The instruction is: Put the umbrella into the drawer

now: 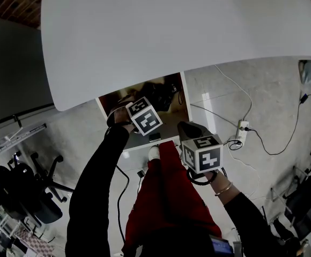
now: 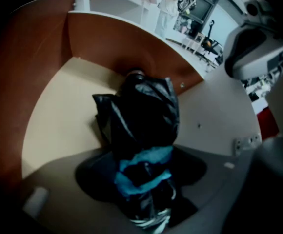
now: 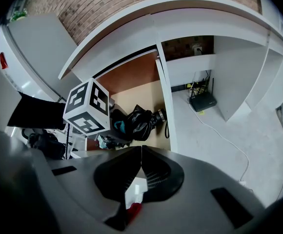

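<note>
The folded black umbrella (image 2: 141, 116) with a blue strap lies in the open drawer (image 2: 58, 111), its handle end toward the drawer's right side in the right gripper view (image 3: 134, 123). My left gripper (image 2: 141, 179) points steeply down into the drawer (image 1: 150, 144) with the umbrella between its jaws. The dark pads stand wider than the bundle, with gaps on both sides, so it is open. In the head view its marker cube hides the umbrella under my left gripper (image 1: 139, 123). My right gripper (image 3: 141, 150) hangs shut and empty just in front of the drawer (image 3: 131, 89); the head view shows it (image 1: 186, 127) at the drawer's right corner.
The white desk top (image 1: 171, 31) overhangs the drawer's back. A power strip (image 1: 242, 131) and cables lie on the floor to the right. A black router (image 3: 203, 101) sits under the desk. An office chair (image 1: 40, 189) stands at the left. The person's red-trousered leg and white shoe (image 1: 154, 153) touch the drawer front.
</note>
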`<action>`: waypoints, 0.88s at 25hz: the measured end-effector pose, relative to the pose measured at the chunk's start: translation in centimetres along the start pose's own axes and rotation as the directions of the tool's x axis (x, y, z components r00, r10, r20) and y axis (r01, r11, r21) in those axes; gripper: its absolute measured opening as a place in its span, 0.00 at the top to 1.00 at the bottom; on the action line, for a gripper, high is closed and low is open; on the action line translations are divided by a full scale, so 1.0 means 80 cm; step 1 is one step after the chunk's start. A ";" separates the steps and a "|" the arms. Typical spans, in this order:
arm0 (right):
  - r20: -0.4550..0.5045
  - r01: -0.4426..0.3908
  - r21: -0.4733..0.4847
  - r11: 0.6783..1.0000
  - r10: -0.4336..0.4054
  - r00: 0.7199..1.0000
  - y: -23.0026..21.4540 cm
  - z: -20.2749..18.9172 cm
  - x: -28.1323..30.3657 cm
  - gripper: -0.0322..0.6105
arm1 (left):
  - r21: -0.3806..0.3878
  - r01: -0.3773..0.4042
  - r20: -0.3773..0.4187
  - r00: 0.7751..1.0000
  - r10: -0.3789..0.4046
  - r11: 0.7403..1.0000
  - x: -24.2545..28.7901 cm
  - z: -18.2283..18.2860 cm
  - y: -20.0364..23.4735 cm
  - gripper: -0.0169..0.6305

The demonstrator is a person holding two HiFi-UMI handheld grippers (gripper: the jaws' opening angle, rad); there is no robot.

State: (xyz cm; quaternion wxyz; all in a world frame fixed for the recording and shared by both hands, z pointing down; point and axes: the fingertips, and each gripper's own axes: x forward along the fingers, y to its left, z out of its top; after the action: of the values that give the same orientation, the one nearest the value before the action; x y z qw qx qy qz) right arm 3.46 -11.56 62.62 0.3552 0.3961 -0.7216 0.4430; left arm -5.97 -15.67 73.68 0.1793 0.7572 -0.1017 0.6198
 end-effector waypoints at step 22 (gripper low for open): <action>0.023 0.001 -0.015 1.000 -0.001 1.000 0.008 0.008 -0.011 0.94 | -0.075 -0.051 0.116 0.991 0.060 0.996 -0.032 0.008 0.006 0.41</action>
State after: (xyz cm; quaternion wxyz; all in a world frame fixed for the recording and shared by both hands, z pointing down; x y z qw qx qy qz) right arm 3.15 -11.72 61.41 0.3501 0.3988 -0.7287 0.4330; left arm -6.12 -16.54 71.16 0.1827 0.7825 -0.1554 0.5746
